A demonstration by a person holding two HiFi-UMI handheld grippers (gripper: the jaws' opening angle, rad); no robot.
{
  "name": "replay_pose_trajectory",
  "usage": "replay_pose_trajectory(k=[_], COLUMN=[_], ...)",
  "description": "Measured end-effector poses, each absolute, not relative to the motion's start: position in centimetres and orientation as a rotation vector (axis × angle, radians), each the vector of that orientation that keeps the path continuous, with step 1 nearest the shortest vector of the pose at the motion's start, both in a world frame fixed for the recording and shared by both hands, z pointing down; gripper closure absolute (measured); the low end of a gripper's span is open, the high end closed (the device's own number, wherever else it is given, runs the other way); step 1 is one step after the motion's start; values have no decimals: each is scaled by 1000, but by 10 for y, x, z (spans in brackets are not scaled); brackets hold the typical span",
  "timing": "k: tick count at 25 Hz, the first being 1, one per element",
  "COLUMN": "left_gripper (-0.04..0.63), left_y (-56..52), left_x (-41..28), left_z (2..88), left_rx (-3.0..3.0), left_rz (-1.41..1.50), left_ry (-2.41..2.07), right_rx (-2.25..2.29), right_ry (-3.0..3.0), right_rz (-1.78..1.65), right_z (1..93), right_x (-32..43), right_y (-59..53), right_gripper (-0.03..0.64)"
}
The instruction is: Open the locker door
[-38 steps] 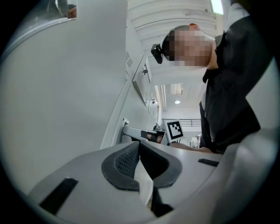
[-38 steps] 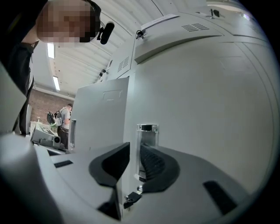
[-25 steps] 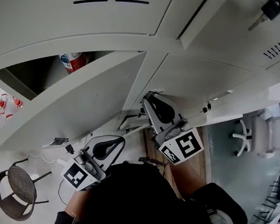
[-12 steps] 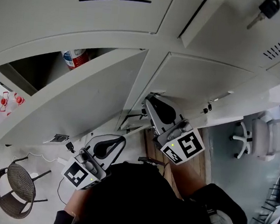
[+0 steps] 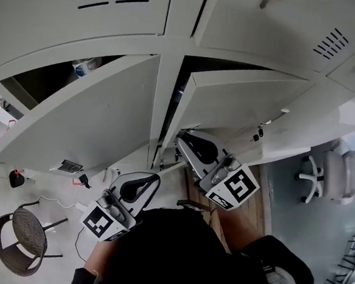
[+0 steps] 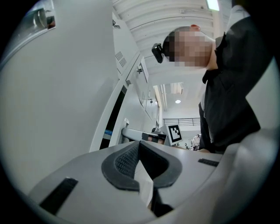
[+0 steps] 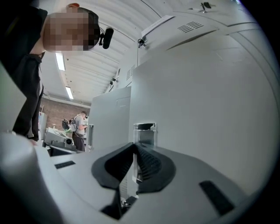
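The door (image 5: 244, 107) is just right of the post (image 5: 163, 105) and open only a crack. The right gripper (image 5: 184, 139) is low down beside the post. Its fingers are pinched tight on the door's thin edge, just under the latch (image 7: 144, 132). The left gripper (image 5: 151, 183) hangs below the post, fingers together, holding nothing. The edge is thin and smooth, so I think a fast pull could make the fingers slip off. Then the door might fall shut.
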State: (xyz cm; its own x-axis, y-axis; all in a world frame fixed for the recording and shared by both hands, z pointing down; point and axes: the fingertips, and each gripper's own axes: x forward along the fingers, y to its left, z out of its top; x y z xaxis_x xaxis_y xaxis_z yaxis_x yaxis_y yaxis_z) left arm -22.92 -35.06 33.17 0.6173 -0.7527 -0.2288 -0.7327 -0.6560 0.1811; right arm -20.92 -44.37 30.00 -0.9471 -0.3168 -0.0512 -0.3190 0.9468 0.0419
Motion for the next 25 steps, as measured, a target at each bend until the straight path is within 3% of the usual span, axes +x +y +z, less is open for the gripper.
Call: replay_pose_trajectory(k=[14,25], left_gripper=[578,578], left_y=[-324,-322], left_x=[-217,-206], left_z=[332,317], left_rx=[2688,2788], left_rz=[-380,-349], left_ry=[-1494,-1346], right_rx=[-196,-140], right_ry=[3008,2972], right_rz=[27,27], right_z=[301,298], right_x=[-165,-136], right_y=[-397,-376], right_gripper=[578,572])
